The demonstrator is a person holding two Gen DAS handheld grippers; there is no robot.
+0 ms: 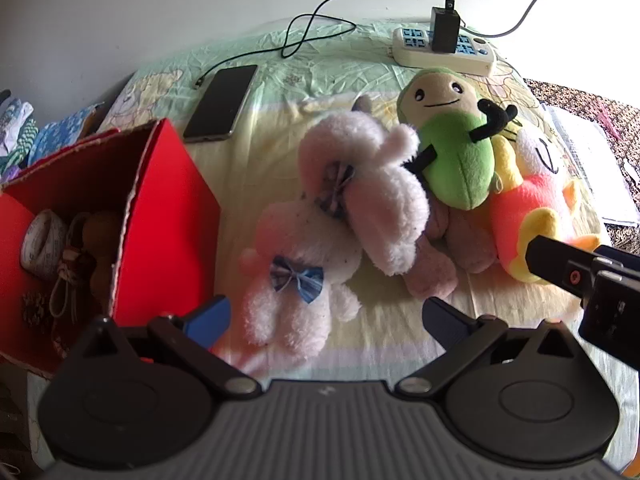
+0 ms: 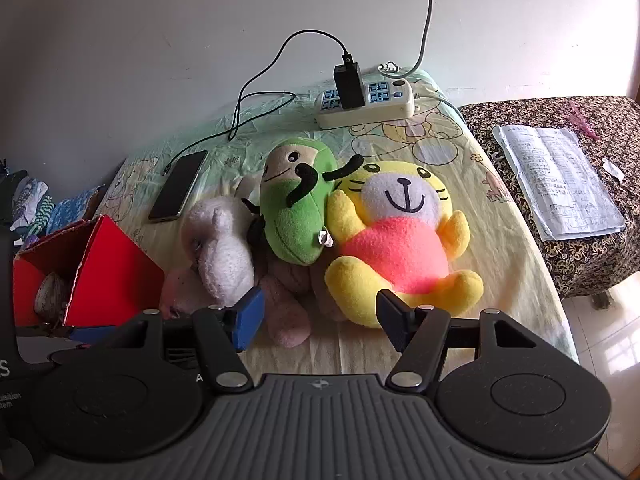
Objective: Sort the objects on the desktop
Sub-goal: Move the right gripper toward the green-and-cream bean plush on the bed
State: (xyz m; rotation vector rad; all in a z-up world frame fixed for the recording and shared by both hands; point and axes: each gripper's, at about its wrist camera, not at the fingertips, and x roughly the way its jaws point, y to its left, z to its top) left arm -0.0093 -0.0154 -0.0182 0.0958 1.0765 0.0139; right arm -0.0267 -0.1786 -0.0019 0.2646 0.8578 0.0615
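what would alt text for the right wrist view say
Open right gripper hovers empty over a pile of plush toys on a sheeted surface: yellow-and-pink tiger, green plush, white plush. Red box sits left, phone behind.

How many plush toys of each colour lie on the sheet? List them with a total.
White plush toys: 2
Mauve plush toy: 1
Green plush toy: 1
Yellow-and-pink plush toy: 1
Total: 5

Red box (image 1: 160, 216) – white plush (image 1: 380, 200) with blue plaid bow, green plush (image 2: 298, 216) with tan face, yellow plush (image 2: 400, 240) in pink; pale cartoon-print sheet (image 2: 500, 240), brown floral cloth (image 2: 600, 248), black phone (image 1: 220, 102)
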